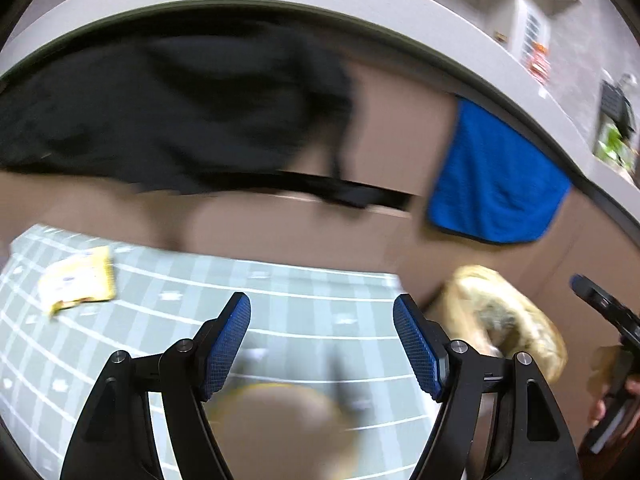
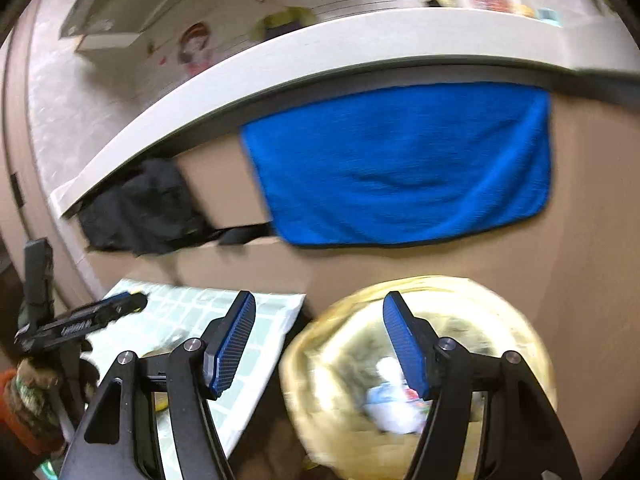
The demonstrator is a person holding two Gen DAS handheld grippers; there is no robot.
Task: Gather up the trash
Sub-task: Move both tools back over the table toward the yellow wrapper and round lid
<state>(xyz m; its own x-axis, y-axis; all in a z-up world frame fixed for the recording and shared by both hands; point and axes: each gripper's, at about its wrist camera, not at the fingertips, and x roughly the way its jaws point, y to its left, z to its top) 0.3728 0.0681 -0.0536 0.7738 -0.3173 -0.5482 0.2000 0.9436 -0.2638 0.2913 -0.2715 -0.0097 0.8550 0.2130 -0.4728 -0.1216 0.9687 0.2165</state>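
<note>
My left gripper (image 1: 322,344) is open and empty above a green checked mat (image 1: 280,300). A yellow wrapper (image 1: 80,280) lies on the mat at the far left. A blurred round tan thing (image 1: 276,420) lies just below the jaws. My right gripper (image 2: 318,344) is open and empty above a yellow-lined trash bin (image 2: 496,320) with white and coloured scraps (image 2: 392,400) inside. The bin also shows in the left wrist view (image 1: 512,312), right of the mat. Both views are motion-blurred.
A blue towel (image 2: 400,164) hangs on the brown cabinet front (image 2: 592,240) under a white countertop (image 2: 280,64). A black cloth (image 1: 160,112) hangs from a drawer at left. The other gripper shows at each view's edge (image 1: 608,320) (image 2: 80,320).
</note>
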